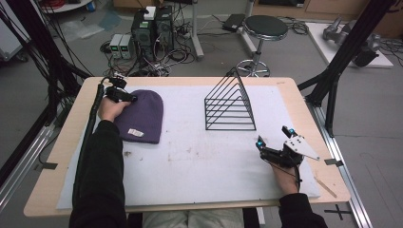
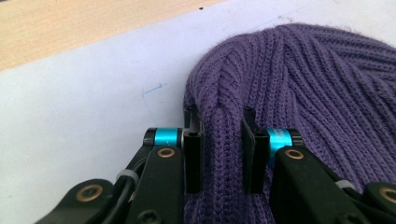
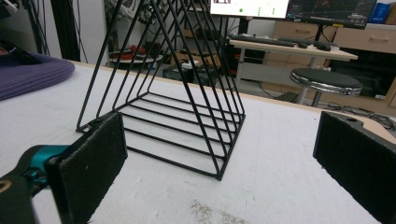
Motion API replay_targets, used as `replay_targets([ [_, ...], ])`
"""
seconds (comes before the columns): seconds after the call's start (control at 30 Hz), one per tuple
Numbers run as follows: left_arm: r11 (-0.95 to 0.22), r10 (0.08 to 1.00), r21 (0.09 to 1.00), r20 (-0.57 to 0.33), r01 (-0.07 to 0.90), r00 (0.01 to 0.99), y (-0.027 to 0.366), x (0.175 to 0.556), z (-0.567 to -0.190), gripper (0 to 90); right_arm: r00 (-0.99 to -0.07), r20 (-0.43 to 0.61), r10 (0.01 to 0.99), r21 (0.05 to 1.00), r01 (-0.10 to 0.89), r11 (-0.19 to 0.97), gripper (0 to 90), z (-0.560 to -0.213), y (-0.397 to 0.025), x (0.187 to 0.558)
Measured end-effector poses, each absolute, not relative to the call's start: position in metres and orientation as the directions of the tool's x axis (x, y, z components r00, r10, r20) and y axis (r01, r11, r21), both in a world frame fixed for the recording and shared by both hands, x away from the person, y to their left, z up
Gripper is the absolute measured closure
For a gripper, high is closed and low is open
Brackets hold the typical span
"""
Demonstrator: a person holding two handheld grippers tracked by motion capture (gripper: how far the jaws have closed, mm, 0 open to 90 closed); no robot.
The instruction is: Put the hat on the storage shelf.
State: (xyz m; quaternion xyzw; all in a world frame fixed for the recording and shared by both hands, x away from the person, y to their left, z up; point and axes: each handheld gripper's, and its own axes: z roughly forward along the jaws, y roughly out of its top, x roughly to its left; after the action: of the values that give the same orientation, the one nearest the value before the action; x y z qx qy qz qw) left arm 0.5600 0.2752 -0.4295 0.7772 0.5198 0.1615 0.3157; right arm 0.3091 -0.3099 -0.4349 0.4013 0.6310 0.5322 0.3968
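Observation:
A purple knit beanie (image 1: pixel 141 114) lies flat on the white mat at the left, with a small label near its front hem. My left gripper (image 1: pixel 124 97) is at the beanie's far left edge, shut on a raised fold of the knit (image 2: pixel 224 140). A black wire rack (image 1: pixel 230 105) of triangular dividers stands upright right of centre. Near the front right my right gripper (image 1: pixel 274 137) rests open with nothing between its pads (image 3: pixel 88 168); the rack (image 3: pixel 168 93) stands just beyond it, and the beanie (image 3: pixel 32 74) shows far left.
The white mat (image 1: pixel 199 156) covers most of the wooden table (image 1: pixel 62 137). A wooden stick (image 1: pixel 326 186) lies at the table's right front edge. Beyond the table are a round stool (image 1: pixel 265 28), computer boxes and cables on the floor.

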Motion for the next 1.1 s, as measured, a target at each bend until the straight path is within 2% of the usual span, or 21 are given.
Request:
replay_targets([
  [0.2, -0.350, 0.897, 0.652, 0.025, 0.673, 0.442, 0.266, 0.557, -0.426, 75.6, -0.367, -0.073, 0.927, 0.990, 0.083, 0.111, 1.8, -0.435, -0.310, 0.309],
  [0.33, -0.332, 0.909, 0.645, 0.026, 0.688, 0.415, 0.260, 0.554, -0.421, 75.5, -0.373, -0.061, 0.926, 0.991, 0.091, 0.102, 1.8, -0.435, -0.310, 0.310],
  [0.6, -0.328, 0.906, 0.695, 0.039, 0.640, 0.421, 0.257, 0.543, -0.400, 75.4, -0.377, -0.056, 0.925, 0.992, 0.086, 0.095, 1.8, -0.435, -0.310, 0.309],
  [0.83, -0.335, 0.888, 0.800, 0.092, 0.498, 0.450, 0.246, 0.509, -0.379, 75.6, -0.385, -0.062, 0.921, 0.992, 0.075, 0.098, 1.8, -0.434, -0.309, 0.306],
  [1.1, -0.298, 0.879, 0.864, 0.082, 0.406, 0.470, 0.244, 0.482, -0.355, 75.6, -0.378, -0.066, 0.923, 0.993, 0.069, 0.100, 1.8, -0.433, -0.308, 0.307],
])
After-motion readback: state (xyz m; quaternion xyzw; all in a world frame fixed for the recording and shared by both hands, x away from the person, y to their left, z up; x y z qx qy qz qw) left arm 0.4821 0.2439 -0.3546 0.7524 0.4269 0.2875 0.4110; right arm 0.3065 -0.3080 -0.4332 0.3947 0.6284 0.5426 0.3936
